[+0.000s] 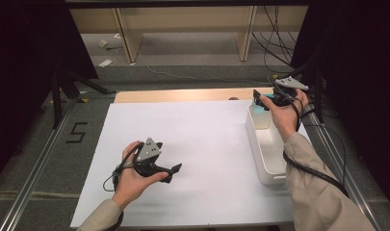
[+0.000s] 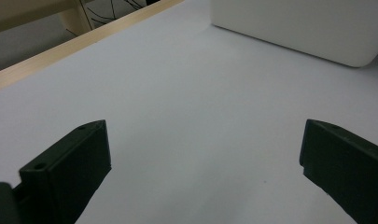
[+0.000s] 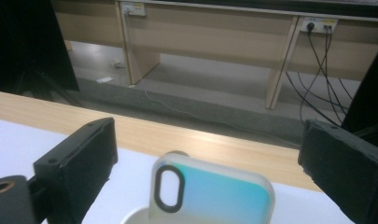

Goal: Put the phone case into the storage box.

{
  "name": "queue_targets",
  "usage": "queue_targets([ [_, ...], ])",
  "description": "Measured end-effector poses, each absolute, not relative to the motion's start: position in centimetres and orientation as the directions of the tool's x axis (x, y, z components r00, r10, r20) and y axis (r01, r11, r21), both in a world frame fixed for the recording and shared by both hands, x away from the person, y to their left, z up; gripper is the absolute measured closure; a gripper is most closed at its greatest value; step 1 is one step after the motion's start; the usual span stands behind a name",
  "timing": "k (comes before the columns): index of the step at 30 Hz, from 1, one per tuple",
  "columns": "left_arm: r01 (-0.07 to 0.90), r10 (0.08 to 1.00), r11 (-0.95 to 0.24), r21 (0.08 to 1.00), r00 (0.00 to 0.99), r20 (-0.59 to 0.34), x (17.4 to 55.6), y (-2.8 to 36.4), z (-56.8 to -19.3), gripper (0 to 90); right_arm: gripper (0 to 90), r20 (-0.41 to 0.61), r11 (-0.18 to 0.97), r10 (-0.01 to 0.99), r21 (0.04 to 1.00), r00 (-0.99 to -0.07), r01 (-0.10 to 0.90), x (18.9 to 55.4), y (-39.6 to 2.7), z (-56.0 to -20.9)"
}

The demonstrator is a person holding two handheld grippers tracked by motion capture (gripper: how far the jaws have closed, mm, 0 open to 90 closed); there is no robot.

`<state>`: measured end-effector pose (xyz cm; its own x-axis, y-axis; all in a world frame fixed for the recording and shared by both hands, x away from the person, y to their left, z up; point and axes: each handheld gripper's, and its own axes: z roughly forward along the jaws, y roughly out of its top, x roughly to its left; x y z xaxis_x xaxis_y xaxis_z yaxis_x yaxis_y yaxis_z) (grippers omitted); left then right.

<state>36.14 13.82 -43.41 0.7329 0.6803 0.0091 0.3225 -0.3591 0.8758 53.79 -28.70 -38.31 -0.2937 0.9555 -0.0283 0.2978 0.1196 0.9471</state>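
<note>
My right tool [image 3: 210, 154] hangs wide open over the thin, teal-tinted translucent phone case [image 3: 212, 196] standing in the white plastic bin [image 1: 261, 159] at the counter's far right corner; light, flexible, probably slippery, so I'd pinch its long edges.

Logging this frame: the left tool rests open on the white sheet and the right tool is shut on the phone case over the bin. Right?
Not quite. The right tool is open: in the right gripper view its jaws stand wide apart, clear of the phone case. The left tool does sit open on the white sheet, and the bin is below.
</note>
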Motion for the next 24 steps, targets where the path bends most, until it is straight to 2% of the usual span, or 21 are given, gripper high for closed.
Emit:
queue_targets([
  [24,0.325,0.684,-0.359,0.875,0.729,0.01,36.1,13.9,-43.4,1.4,11.2,-0.03,0.153,0.91,0.951,-0.415,0.268,50.2,-27.1,-38.1],
])
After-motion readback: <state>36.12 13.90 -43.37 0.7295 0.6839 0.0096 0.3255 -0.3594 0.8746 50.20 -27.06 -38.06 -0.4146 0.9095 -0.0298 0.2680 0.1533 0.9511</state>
